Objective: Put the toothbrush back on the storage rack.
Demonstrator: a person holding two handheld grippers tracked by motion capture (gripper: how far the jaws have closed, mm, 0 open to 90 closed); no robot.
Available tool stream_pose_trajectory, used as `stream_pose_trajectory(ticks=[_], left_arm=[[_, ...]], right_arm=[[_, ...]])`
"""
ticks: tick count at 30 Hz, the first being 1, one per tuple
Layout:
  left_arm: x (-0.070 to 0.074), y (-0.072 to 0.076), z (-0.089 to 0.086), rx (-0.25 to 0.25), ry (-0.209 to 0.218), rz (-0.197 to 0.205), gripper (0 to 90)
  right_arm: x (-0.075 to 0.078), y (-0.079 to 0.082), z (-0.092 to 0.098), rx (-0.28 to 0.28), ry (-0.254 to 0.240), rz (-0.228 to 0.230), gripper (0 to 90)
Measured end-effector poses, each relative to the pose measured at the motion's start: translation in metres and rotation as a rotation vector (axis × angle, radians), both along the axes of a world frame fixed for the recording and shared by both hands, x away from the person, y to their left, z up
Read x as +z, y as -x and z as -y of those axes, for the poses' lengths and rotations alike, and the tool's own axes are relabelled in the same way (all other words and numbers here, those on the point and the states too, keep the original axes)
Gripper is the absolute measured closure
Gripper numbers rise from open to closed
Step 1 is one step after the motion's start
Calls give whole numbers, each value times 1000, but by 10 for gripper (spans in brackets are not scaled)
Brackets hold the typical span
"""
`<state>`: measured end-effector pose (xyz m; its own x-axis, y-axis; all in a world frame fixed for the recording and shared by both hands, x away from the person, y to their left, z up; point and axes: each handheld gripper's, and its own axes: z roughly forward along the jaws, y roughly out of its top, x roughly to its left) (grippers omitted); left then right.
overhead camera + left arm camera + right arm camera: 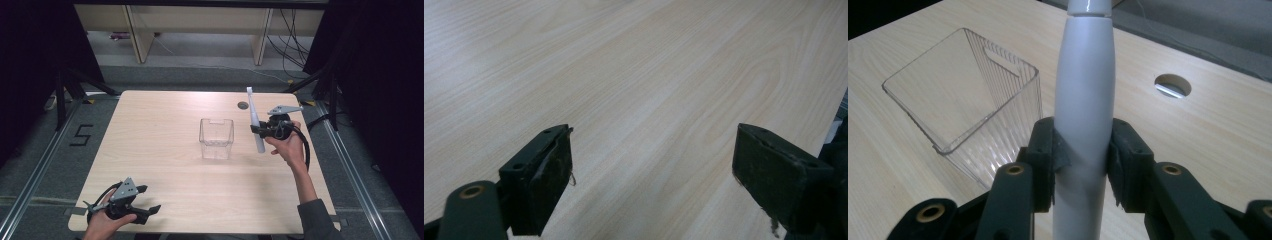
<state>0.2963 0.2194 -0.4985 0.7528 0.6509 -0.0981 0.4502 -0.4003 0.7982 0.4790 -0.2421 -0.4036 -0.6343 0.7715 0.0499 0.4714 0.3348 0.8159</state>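
High view: right gripper (261, 130) clamps a white plastic electric toothbrush (255, 120) mid-handle, near upright, at 3 o'clock of the clear ribbed plastic bin (216, 138), likely for dropping in. Left gripper (150, 200) idles at 7 o'clock, jaws wide. Wooden table (165, 115) offers no obstacle.

Left gripper view: jaws spread, nothing between.

Right gripper view: pads (1058, 150) pinch the toothbrush (1085, 95); bin (968, 95) at 10 o'clock, round cable hole (1173, 85) at 2.

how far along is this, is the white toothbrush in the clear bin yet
Not yet. Done: the right gripper has the white electric toothbrush clamped by its handle, lifted off the table. In hand: it is held upright beside the clear bin. Left: probably moving it over the empty bin and letting go. The left gripper rests open.
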Motion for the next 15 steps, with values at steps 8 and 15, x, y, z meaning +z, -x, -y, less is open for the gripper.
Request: stream_pose_trajectory(ticks=[8,15], left_arm=[[0,0,0,14,11,6,157],[0,0,0,10,9,3,157]], right_arm=[[9,1,-8,14,-32,47,669],[16,0,-13,27,-49,76,669]])
